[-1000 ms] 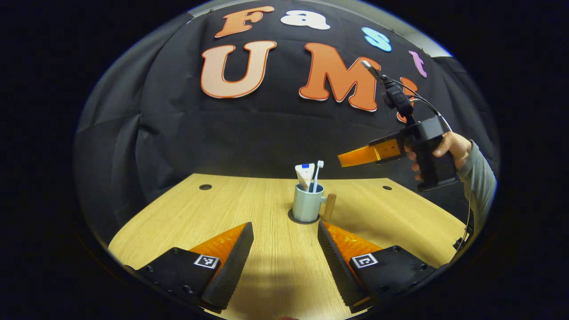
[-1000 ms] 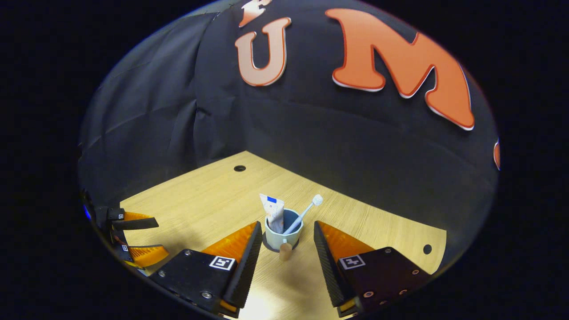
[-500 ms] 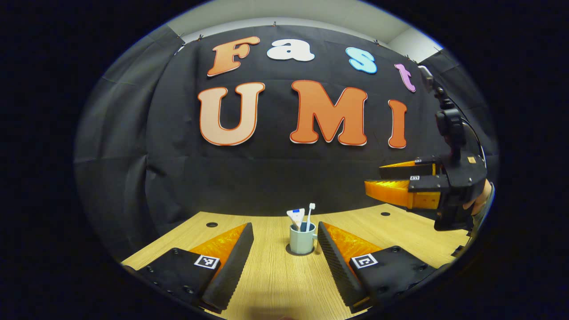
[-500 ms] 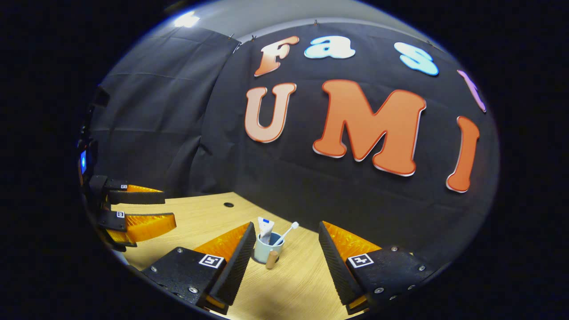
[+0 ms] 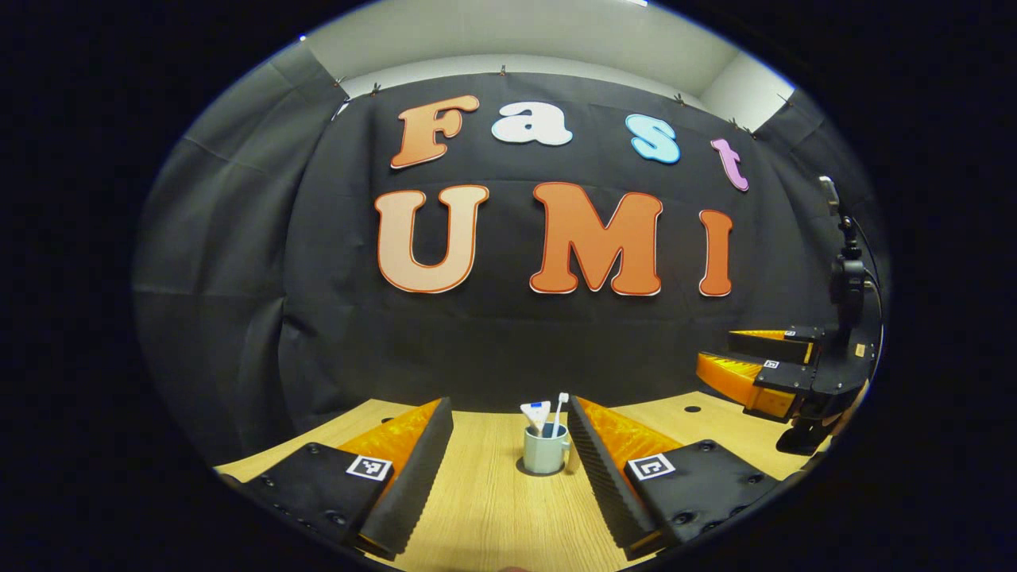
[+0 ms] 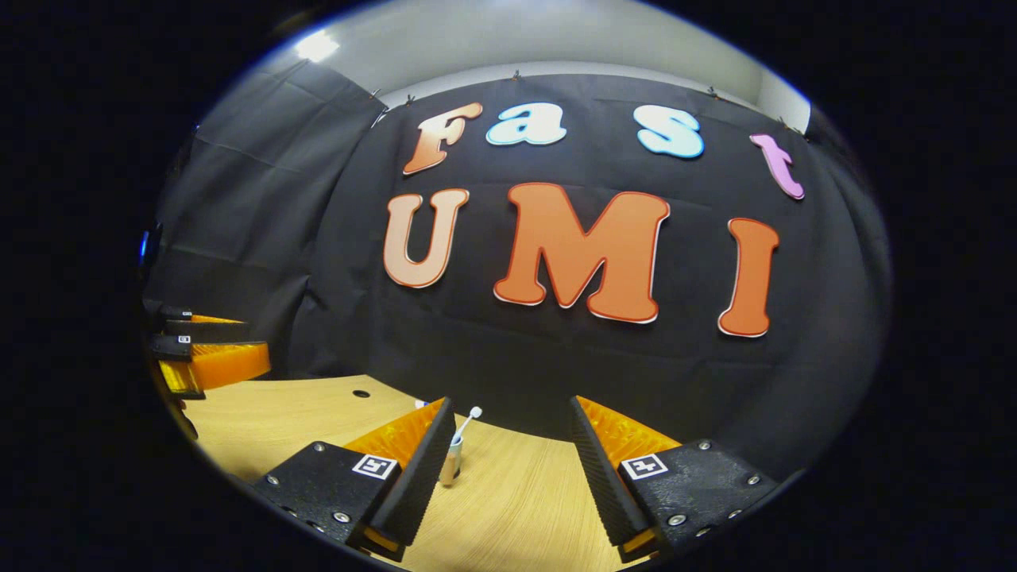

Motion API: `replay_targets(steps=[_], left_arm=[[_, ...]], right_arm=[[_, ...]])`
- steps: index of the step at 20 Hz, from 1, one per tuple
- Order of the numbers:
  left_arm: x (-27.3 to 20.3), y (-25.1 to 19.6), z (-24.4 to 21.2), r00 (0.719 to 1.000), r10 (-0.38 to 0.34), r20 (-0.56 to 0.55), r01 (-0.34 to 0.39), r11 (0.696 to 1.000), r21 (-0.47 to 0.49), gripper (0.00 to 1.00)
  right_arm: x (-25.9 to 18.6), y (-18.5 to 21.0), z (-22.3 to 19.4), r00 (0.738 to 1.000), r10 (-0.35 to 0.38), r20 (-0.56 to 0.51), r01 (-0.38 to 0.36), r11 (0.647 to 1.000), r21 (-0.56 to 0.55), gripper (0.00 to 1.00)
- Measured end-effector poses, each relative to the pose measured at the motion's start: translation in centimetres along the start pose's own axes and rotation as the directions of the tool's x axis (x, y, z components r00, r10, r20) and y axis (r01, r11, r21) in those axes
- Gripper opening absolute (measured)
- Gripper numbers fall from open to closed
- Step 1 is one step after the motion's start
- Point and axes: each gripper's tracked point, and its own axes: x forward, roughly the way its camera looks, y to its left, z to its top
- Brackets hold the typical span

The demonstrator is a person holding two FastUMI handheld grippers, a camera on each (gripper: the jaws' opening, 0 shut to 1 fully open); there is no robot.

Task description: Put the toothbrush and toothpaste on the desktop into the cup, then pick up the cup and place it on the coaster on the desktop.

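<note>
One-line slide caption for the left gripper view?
Open left gripper faces the cup holding toothbrush and toothpaste on its coaster.

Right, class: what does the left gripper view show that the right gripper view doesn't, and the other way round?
Left gripper view: the whole cup on its dark coaster, with the toothpaste standing in it, framed by the open left gripper. The right gripper hangs open at the right edge.
Right gripper view: the cup's wooden handle, with the cup body hidden behind the right gripper's own finger. The open left gripper is at the left edge.
Both: the toothbrush and the wooden table.
</note>
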Motion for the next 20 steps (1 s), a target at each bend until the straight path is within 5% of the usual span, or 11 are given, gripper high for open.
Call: replay_targets(steps=[8,20], left_arm=[[0.9,0.6,-0.5,0.998,0.047,0.029,-0.047,0.999,-0.012,0.91],[2.1,-1.5,-1.4,1.000,0.007,0.029,-0.007,1.000,0.010,0.92]], right_arm=[[-1.8,-0.7,-0.9,0.999,-0.047,0.012,0.047,0.999,-0.004,0.87],[-1.5,-2.3,-0.3,0.992,-0.105,0.069,0.107,0.994,-0.014,0.87]])
